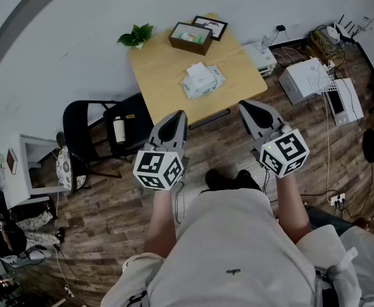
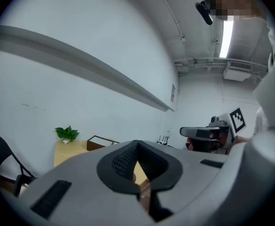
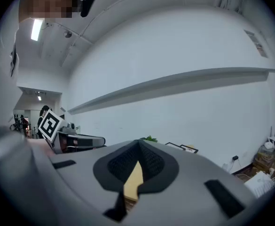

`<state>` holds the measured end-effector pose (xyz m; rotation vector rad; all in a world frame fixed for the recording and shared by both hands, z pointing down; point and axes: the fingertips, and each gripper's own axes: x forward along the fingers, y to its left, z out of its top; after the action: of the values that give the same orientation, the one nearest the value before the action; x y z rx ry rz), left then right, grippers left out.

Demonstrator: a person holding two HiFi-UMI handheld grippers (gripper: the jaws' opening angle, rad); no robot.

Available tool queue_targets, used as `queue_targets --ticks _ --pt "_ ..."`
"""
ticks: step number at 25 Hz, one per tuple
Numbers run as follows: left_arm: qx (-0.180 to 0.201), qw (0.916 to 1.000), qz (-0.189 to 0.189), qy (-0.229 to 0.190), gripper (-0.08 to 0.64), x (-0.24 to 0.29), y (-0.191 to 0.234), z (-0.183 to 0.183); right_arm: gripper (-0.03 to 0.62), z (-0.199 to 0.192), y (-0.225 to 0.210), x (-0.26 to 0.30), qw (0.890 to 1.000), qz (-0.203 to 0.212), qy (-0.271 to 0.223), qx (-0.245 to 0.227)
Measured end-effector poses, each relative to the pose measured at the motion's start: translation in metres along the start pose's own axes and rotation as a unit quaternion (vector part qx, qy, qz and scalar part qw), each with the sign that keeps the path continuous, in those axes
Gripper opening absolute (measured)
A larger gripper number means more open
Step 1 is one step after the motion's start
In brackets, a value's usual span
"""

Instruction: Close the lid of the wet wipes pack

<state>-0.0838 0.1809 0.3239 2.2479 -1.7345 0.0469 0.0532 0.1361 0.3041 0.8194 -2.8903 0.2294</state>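
Observation:
The wet wipes pack [image 1: 202,80], pale green and white with its white lid flap raised, lies near the middle of a small wooden table [image 1: 158,69] in the head view. My left gripper [image 1: 179,116] and right gripper [image 1: 244,105] hang side by side in the air short of the table's near edge, both shut with nothing between the jaws. The left gripper [image 2: 137,144] and right gripper [image 3: 138,141] views show jaw tips meeting, with only a sliver of tabletop through the gap. The pack itself is hidden in both gripper views.
On the table's far side sit a brown box [image 1: 190,37], a framed picture [image 1: 210,25] and a small potted plant [image 1: 136,36]. A black chair [image 1: 107,130] stands left of the table. White boxes [image 1: 308,79] and cables [image 1: 305,43] lie on the floor at right.

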Motion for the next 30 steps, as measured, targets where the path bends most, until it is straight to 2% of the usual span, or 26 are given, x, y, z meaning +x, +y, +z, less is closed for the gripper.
queue_targets --ticks 10,15,28,30 --pt "0.012 0.9999 -0.005 0.0 0.006 0.002 -0.001 0.004 -0.002 0.0 0.002 0.003 1.0 0.0 0.001 -0.007" --pt "0.019 0.9998 -0.003 0.001 0.006 -0.001 0.005 0.003 -0.002 0.003 0.003 0.006 1.0 -0.009 -0.008 -0.001" --pt "0.039 0.9992 -0.005 0.006 0.009 -0.007 0.004 -0.01 -0.002 -0.013 0.007 -0.003 0.999 -0.037 0.011 0.001" --pt "0.042 0.9991 -0.007 0.006 0.009 -0.006 0.003 -0.011 0.02 -0.015 0.005 -0.003 0.999 -0.038 0.012 0.001"
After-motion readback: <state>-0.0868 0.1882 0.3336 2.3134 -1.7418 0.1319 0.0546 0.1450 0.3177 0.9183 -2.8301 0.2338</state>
